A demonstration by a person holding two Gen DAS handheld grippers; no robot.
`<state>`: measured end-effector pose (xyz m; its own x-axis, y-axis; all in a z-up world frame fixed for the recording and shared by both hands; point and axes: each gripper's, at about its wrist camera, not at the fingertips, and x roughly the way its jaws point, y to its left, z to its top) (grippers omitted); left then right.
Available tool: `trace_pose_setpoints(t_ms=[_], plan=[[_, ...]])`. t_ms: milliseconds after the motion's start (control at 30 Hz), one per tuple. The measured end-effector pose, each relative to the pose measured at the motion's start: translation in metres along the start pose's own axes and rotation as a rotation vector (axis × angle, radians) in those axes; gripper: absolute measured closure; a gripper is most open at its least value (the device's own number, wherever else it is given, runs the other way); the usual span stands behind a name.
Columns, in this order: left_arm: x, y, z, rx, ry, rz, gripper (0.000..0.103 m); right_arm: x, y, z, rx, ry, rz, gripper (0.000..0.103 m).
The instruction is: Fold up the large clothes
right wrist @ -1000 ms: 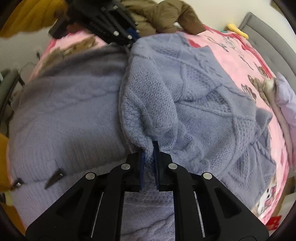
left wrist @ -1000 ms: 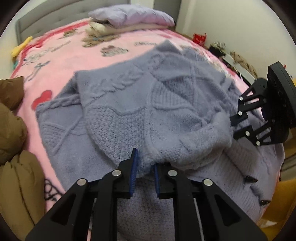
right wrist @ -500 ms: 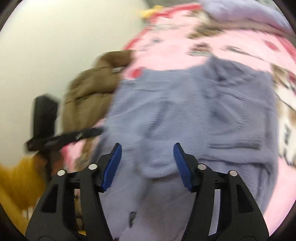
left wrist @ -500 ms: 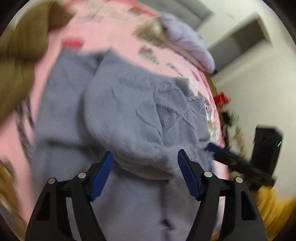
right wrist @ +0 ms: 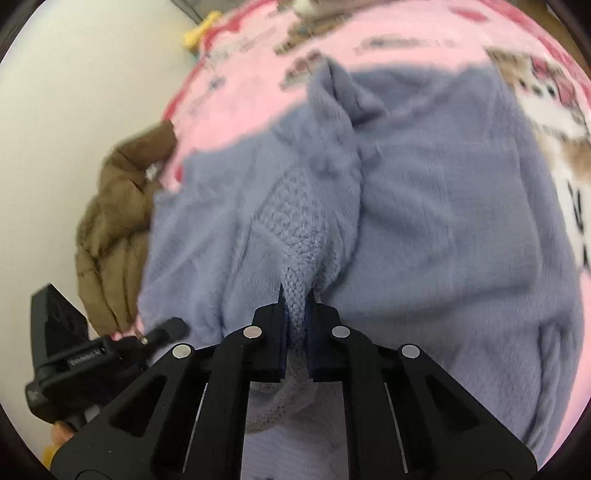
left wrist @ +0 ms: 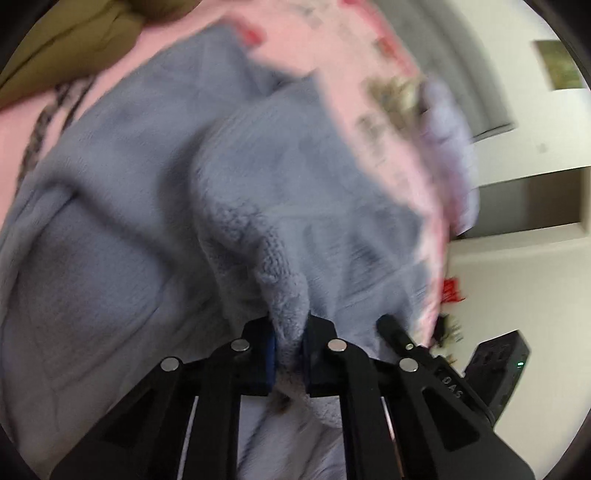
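Note:
A grey-blue knit sweater lies spread on the bed, partly folded over itself. My left gripper is closing its jaws, and a bunched ridge of the knit is pinched between the blue pads. My right gripper is closing too, with a raised fold of the sweater squeezed between its pads. Each gripper shows in the other's view: the right gripper just right of the left one, the left gripper at the lower left. Both views are blurred.
A pink printed blanket covers the bed under the sweater. A brown puffer jacket lies at the bed's edge by the wall. A stack of folded clothes sits at the far end, and a yellow toy lies near the headboard.
Both grippers let go of the folded edge they held, opened wide while rolling, and have come together on new folds of the sweater. The right gripper has shifted sideways along the garment.

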<state>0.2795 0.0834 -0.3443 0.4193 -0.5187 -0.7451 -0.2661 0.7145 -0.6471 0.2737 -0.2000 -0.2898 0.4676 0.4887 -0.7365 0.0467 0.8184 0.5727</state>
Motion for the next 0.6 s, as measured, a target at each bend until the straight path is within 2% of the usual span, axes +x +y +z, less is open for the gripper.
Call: trace_pose_setpoints(t_ms=[100, 167, 200, 267, 300, 367, 433, 500, 600], plan=[[-0.023, -0.023, 0.006, 0.095, -0.17, -0.165, 0.094, -0.032, 0.022, 0.023, -0.138, -0.142, -0.016, 0.098], [-0.032, -0.033, -0.003, 0.211, -0.252, -0.215, 0.094, -0.038, 0.03, 0.031, -0.225, -0.151, -0.073, 0.098], [-0.029, -0.031, -0.007, 0.224, -0.247, -0.215, 0.094, -0.037, 0.028, 0.029, -0.238, -0.128, -0.101, 0.098], [-0.015, -0.008, -0.021, 0.174, -0.161, -0.184, 0.094, -0.026, 0.013, 0.019, -0.204, -0.048, -0.105, 0.098], [-0.006, 0.011, -0.032, 0.133, -0.113, -0.142, 0.094, -0.021, 0.004, 0.011, -0.184, -0.013, -0.108, 0.098], [0.002, 0.035, -0.044, 0.101, -0.079, -0.081, 0.094, -0.007, -0.008, -0.01, -0.171, 0.059, -0.101, 0.098], [0.004, 0.062, -0.053, 0.07, -0.052, -0.039, 0.094, 0.004, -0.011, -0.026, -0.198, 0.087, -0.122, 0.097], [0.009, 0.074, -0.052, 0.069, -0.028, -0.032, 0.091, 0.014, -0.014, -0.038, -0.202, 0.107, -0.132, 0.093], [0.013, 0.071, -0.05, 0.134, -0.025, -0.016, 0.09, 0.016, -0.017, -0.042, -0.191, 0.09, -0.124, 0.087]])
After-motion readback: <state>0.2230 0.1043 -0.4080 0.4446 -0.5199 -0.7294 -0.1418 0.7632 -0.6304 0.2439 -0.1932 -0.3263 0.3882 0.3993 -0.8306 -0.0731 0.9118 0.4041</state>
